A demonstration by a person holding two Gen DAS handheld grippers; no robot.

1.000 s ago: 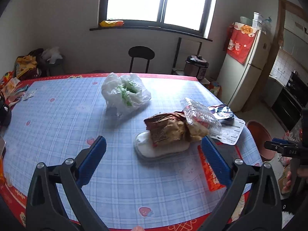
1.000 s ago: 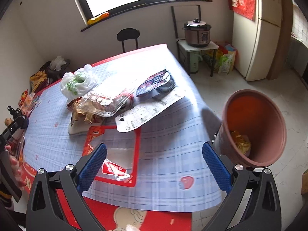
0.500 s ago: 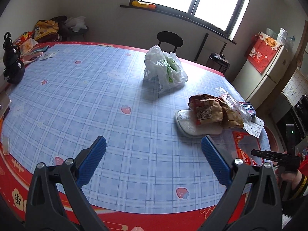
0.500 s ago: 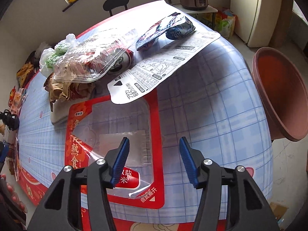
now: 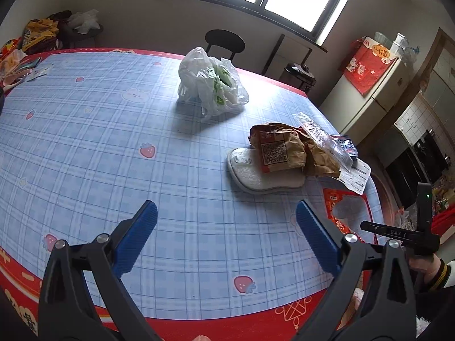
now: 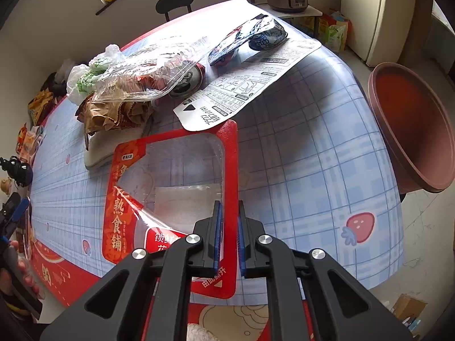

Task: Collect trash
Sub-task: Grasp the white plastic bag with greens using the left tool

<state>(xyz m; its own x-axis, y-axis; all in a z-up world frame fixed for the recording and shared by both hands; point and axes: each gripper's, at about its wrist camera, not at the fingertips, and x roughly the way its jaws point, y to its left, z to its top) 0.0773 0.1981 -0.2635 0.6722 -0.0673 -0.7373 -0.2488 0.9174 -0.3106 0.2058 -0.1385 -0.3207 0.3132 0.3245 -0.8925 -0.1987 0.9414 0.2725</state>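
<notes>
Glossy red food pouch [image 6: 170, 187] with clear window, flat on checked counter [image 6: 298, 170], right gripper [image 6: 229, 227] jaws just closed on its red border, left gripper [image 5: 226, 238] jaws wide open, empty.

A table [image 5: 85, 147] under a blue plaid cloth with red edging carries a white plastic bag [image 5: 212, 85], a white foam tray [image 5: 256, 177], a red-framed clear wrapper [image 6: 170, 176] and a printed white card [image 6: 250, 85].

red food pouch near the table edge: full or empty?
Empty. The red food pouch lies flat, and the checked tablecloth shows through its clear window. The right gripper has just been closing its jaws on the pouch's red edge.
</notes>
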